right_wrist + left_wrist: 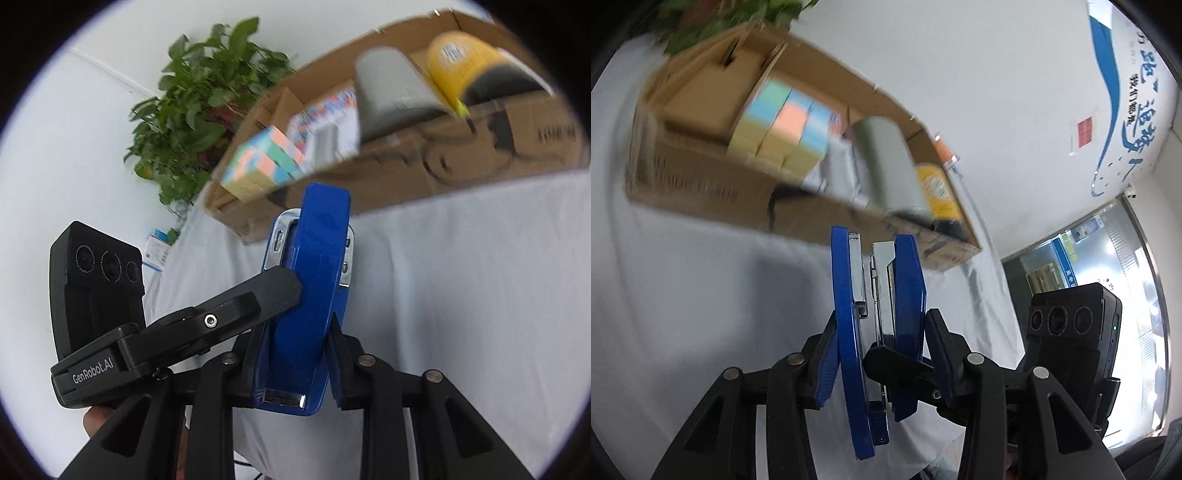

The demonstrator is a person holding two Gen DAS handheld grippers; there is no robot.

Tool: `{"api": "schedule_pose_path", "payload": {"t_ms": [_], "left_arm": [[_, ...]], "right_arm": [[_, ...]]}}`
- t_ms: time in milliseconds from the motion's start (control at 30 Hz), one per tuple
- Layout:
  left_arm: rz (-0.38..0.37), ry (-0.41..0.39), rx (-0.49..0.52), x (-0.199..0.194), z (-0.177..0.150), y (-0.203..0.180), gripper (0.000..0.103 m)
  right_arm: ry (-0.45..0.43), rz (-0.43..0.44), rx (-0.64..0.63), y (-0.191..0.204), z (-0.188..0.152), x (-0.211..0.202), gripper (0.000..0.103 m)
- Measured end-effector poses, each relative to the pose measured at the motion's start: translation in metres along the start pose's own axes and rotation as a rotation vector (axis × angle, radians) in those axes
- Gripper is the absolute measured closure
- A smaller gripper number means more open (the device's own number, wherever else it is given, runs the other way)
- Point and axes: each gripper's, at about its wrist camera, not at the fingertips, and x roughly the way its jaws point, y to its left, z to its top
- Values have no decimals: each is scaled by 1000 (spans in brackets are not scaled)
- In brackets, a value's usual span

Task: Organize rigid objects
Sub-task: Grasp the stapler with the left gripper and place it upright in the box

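A blue stapler (pixel 849 332) with metal inner parts stands on edge between the blue pads of my left gripper (pixel 882 332), which press on both of its sides. A black finger (pixel 897 363) of the right gripper reaches in across its lower part. In the right wrist view the same blue stapler (pixel 314 295) sits upright between the fingers of my right gripper (pixel 295 343), shut on it, while a finger (pixel 258 295) of the left gripper touches its left side. The stapler is held above the white cloth.
An open cardboard box (pixel 701 188) (pixel 406 173) lies ahead on the white tablecloth (pixel 701 295), holding pastel note blocks (pixel 779 129), a grey cylinder (pixel 886 162) and a yellow can (pixel 934 184). A leafy plant (pixel 195 103) stands behind it. A glass door (pixel 1108 277) is at right.
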Motion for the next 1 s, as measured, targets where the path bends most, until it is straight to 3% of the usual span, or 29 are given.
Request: {"api": "schedule_pose_path", "payload": {"t_ms": [200,333,567,600,733,1000], "left_arm": [[1,-62,80,-17,59,-26,62],[-7,-88,97,-21,121,-28,62],[29,-71,59,-12,227,8,62],[34,-56,39,-5,240,20,62],[37,5,-34,27,262,65,62],[43,111,-85,57,262,106,62]], "right_arm": [[-86,7,-80,30,53,-15,77],[-116,18,-116,45,100,-10,77],[-73,35,-94,58,184,50,77],[-194,37,-86,56,193,61,77],[-120,7,-18,38,213,101,77],[-49,-81,36,16,202,133,77]]}}
